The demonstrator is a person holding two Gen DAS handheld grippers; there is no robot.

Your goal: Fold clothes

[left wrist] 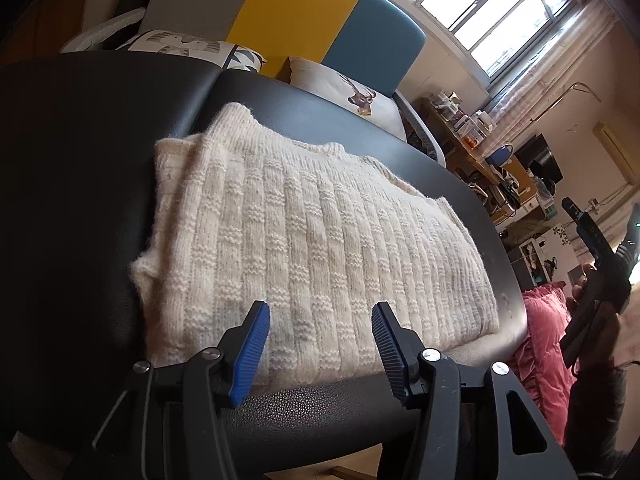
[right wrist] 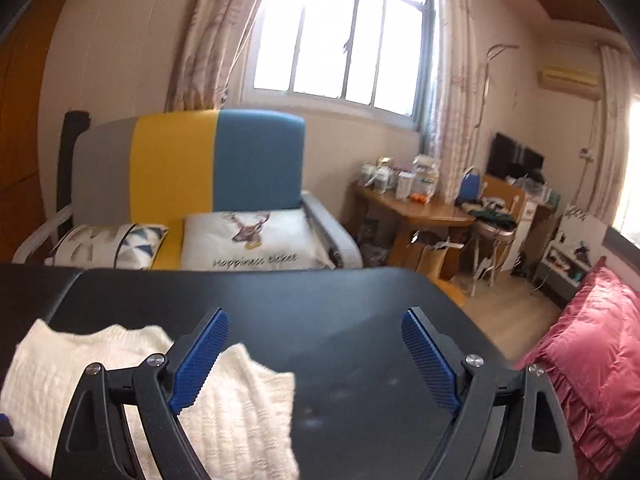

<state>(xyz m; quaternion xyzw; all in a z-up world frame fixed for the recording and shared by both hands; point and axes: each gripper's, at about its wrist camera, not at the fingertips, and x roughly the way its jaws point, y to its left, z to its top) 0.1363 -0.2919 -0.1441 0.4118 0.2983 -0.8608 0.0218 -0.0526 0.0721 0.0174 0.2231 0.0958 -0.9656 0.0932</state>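
The only writing I can read is on the white cushion (right wrist: 256, 240) beyond the right hand-held gripper (right wrist: 316, 356): under a printed stag's head it says "Happiness", followed by a second word too blurred to make out. It lies on a sofa (right wrist: 216, 164) with a grey, yellow and blue back, next to a second cushion (right wrist: 108, 246) with a triangle pattern. The cream knitted sweater (left wrist: 304, 236) lies folded on the black desk (left wrist: 80, 168), directly ahead of the left hand-held gripper (left wrist: 320, 344), whose blue pads (left wrist: 250, 354) stand partly apart at the near edge of the knit; I cannot tell whether they touch it, and nothing is clamped between them. From the right wrist view the sweater sits off to the left and below, partly behind the left finger, and its lower edge is cut off by the frame. The right hand-held gripper hangs with its jaws spread wide over bare desk, holding nothing. To its right, past the desk edge, a pink ruffled quilt (right wrist: 592, 344) is only partly in view. Farther off ahead and right, a wooden table (right wrist: 420, 210) carries jars and boxes, all too small and blurred to read their contents, and the window (right wrist: 344, 36) above is blown out white.
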